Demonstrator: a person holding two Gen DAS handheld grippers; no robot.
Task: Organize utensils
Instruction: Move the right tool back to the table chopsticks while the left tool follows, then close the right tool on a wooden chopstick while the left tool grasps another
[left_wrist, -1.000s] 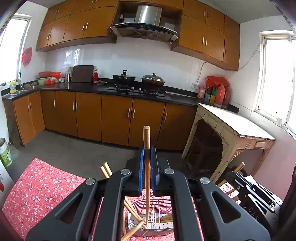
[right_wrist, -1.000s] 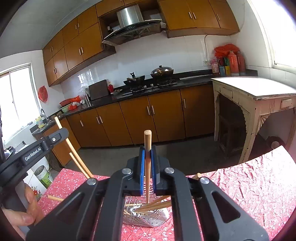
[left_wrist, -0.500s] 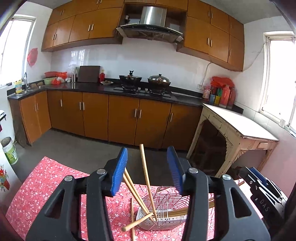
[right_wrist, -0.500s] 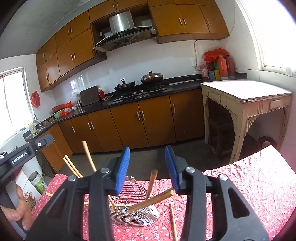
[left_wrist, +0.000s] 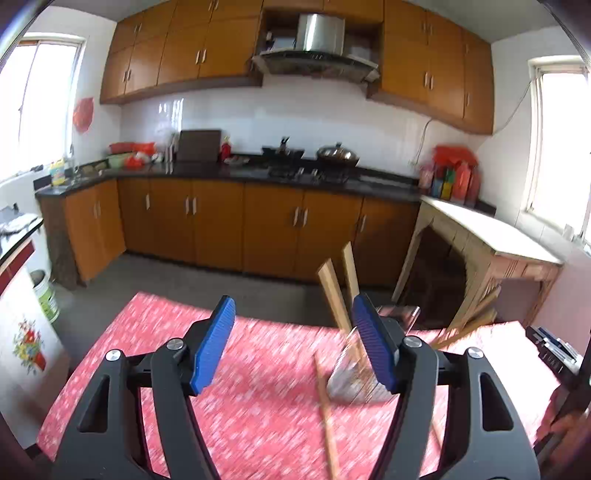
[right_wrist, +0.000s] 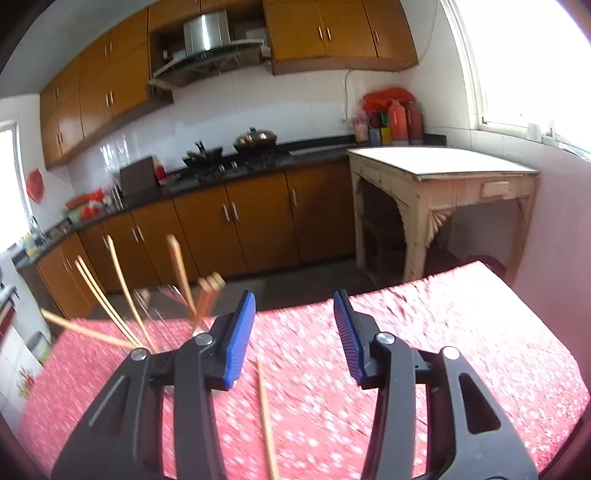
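A wire utensil basket (left_wrist: 354, 376) stands on the red flowered tablecloth (left_wrist: 221, 387) with several wooden chopsticks (left_wrist: 334, 291) sticking up from it. My left gripper (left_wrist: 291, 339) is open and empty, to the left of the basket. One loose chopstick (left_wrist: 327, 410) lies on the cloth beside the basket. In the right wrist view the chopsticks (right_wrist: 177, 266) lean out of the basket (right_wrist: 159, 314) at the left. My right gripper (right_wrist: 293, 336) is open and empty, to the right of it. A loose chopstick (right_wrist: 266, 417) lies on the cloth (right_wrist: 424, 332) below it.
Brown kitchen cabinets (left_wrist: 221, 229) with a stove line the far wall. A pale wooden side table (right_wrist: 439, 184) stands at the right. The other gripper's black tip (left_wrist: 554, 347) shows at the right edge of the left wrist view.
Both grippers opened and let their chopsticks drop into the basket. Both then pulled back and swung apart, the left one leftward and the right one rightward.
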